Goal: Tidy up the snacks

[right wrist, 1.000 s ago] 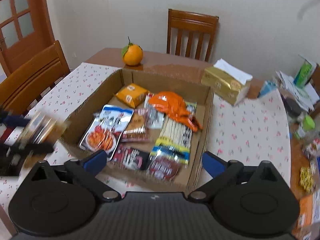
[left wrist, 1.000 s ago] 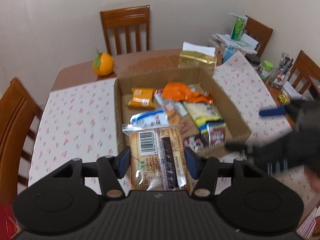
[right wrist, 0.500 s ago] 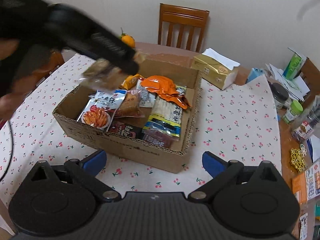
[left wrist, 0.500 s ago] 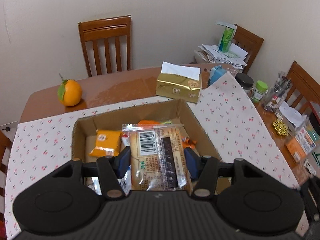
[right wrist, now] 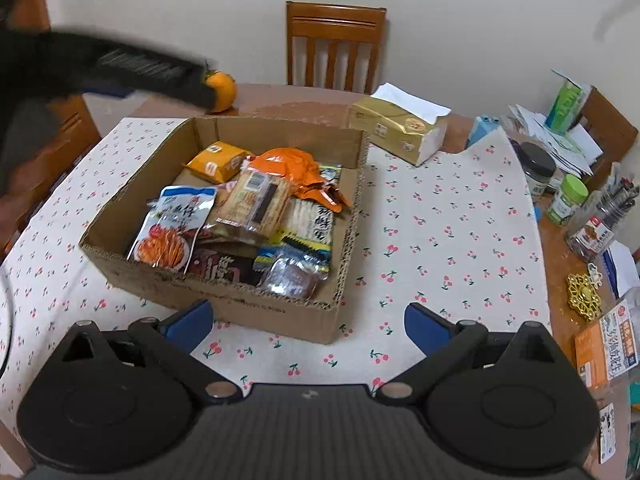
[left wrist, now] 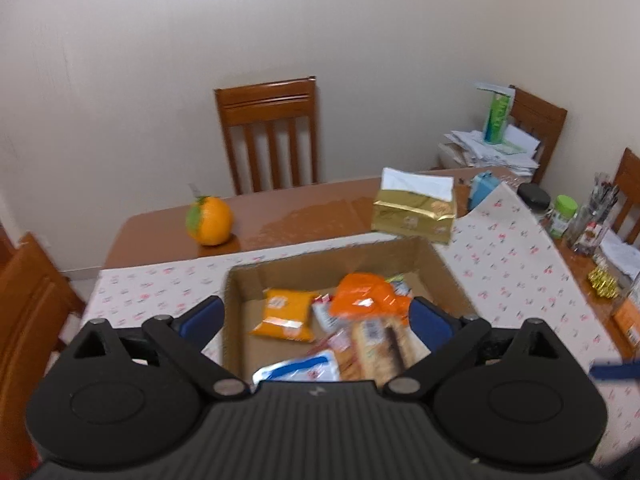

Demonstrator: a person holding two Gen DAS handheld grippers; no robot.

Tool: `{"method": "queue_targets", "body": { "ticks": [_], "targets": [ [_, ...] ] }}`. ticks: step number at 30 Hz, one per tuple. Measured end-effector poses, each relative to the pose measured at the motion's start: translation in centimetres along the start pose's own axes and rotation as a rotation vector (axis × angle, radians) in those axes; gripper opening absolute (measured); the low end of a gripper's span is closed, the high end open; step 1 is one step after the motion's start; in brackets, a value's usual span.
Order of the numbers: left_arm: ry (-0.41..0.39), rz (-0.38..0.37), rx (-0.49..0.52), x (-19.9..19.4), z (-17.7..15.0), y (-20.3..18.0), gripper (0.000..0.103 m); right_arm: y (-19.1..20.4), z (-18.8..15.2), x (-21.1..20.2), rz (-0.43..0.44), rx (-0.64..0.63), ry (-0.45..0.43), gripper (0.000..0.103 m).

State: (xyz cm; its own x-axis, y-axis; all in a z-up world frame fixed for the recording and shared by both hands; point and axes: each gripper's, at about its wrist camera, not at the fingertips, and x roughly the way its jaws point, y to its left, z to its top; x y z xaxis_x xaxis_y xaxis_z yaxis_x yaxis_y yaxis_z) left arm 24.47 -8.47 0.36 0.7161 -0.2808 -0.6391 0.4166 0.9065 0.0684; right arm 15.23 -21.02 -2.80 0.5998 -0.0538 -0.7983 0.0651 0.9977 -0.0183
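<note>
Now the left tool (left wrist: 316,316) hangs with jaws just sprung wide and empty; the cracker packet (right wrist: 254,204) lies released in the cardboard box (right wrist: 248,308) ahead of it, atop other snacks. Likely light, crinkly and brittle inside: grip its long edges gently. The right tool (right wrist: 306,322) gapes empty too.

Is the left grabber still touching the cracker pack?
Apart. In the right wrist view the cracker pack lies in the box; the left gripper, jaws just opened, holds nothing.
</note>
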Motion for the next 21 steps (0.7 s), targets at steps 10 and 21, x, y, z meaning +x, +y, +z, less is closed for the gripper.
{"method": "queue_targets", "body": {
  "ticks": [10,21],
  "targets": [
    [0.199,0.081,-0.113,-4.1,-5.0,1.7,0.1,0.1,2.6,-1.1,-0.112,0.137,0.052,0.103],
    [0.133,0.094,-0.142,-8.5,-3.9,2.7,0.1,3.0,3.8,-5.7,-0.126,0.107,-0.036,0.103]
  ]
}}
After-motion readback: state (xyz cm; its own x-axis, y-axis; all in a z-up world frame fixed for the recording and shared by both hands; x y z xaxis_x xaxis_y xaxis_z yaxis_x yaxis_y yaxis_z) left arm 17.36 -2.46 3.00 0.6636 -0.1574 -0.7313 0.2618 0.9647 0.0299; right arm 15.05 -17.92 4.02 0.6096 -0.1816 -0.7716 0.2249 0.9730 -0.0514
